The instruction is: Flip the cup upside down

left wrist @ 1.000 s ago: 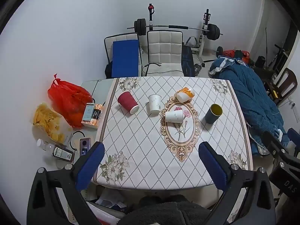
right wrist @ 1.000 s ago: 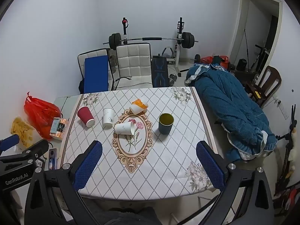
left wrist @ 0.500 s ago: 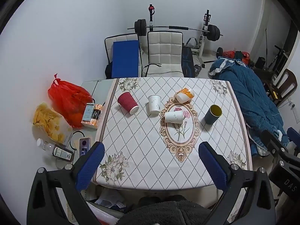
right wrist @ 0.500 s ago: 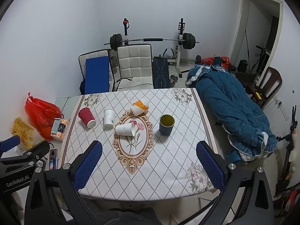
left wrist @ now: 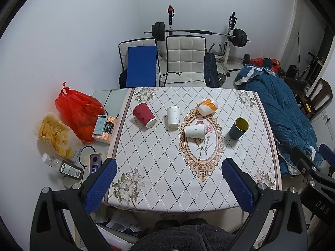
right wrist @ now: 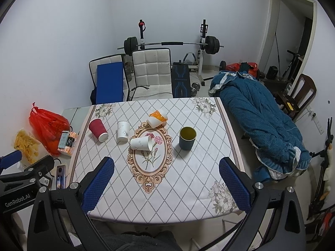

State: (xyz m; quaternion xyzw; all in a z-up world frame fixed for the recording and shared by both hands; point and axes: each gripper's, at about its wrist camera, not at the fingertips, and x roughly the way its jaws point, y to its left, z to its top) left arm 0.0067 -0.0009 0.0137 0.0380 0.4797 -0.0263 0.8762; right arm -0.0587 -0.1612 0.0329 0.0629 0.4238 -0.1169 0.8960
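Several cups sit on a table (left wrist: 159,179) with a diamond-pattern cloth. A dark blue cup (left wrist: 238,128) (right wrist: 187,138) stands upright, mouth up. A white cup (left wrist: 173,117) (right wrist: 123,131) stands mouth down. Another white cup (left wrist: 195,131) (right wrist: 141,143) lies on its side. A red cup (left wrist: 144,115) (right wrist: 98,130) and an orange-and-white cup (left wrist: 207,106) (right wrist: 158,118) lie tipped. My left gripper (left wrist: 168,186) and right gripper (right wrist: 166,185) are open and empty, high above the table's near edge.
Left of the table lie a red bag (left wrist: 78,108), a snack bag (left wrist: 55,133), boxes and bottles. White chairs (left wrist: 185,60) and a barbell rack stand behind. A blue quilt (right wrist: 259,125) lies to the right.
Both grippers have drifted back slightly, so the table sits a little farther off. The cups have not moved.
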